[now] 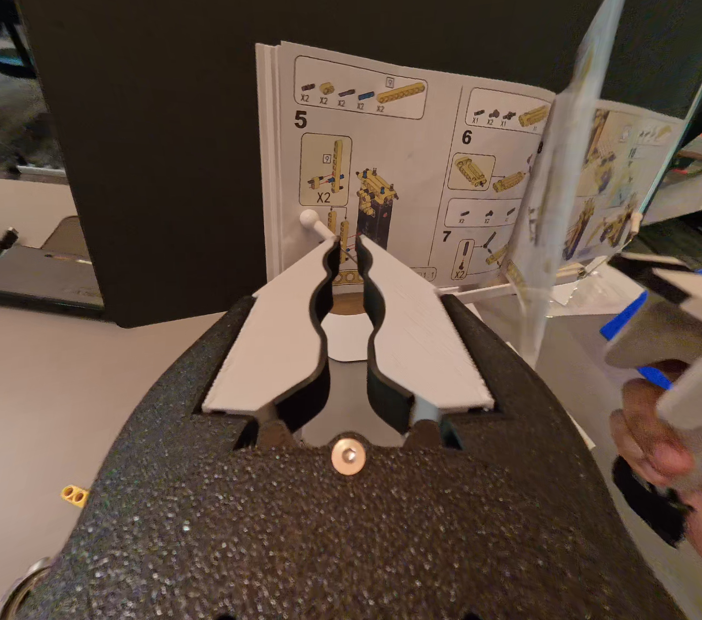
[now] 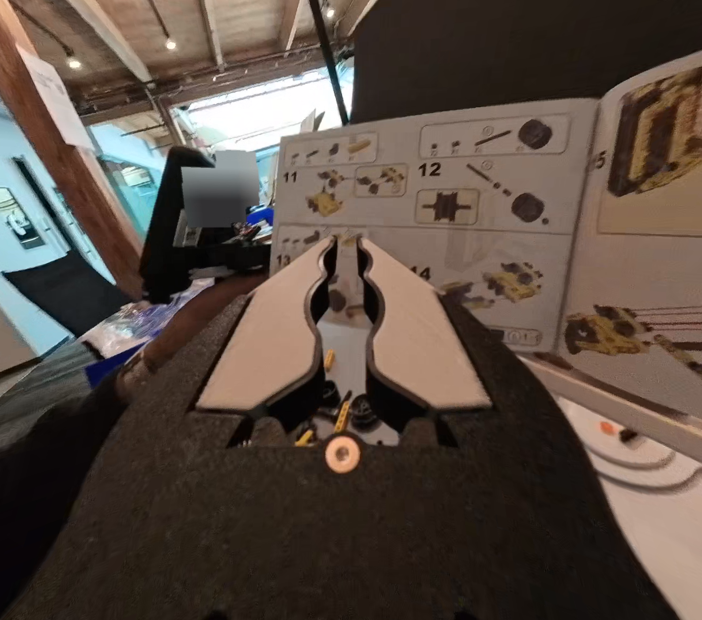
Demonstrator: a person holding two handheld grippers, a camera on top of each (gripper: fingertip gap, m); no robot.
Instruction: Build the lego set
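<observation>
Before both narrowly parted, empty hand-held grippers [image 1: 347,240] [image 2: 347,240]: upright open instruction booklet [image 1: 399,164]; one page [image 1: 581,145] blurred.

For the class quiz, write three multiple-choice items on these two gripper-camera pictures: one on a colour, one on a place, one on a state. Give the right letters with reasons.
1. The flat board behind the open paper instruction booklet is: A white; B black; C red.
2. The small yellow two-hole brick lies: A on the booklet; B between gripper fingers; C on the grey table beside the left gripper.
3. The left gripper's fingertips are: A slightly apart, empty; B clamped on the brick; C out of view.
Answers: B, the board is dark throughout; C, it sits at the view's lower left; A, a narrow gap shows the page behind.
</observation>
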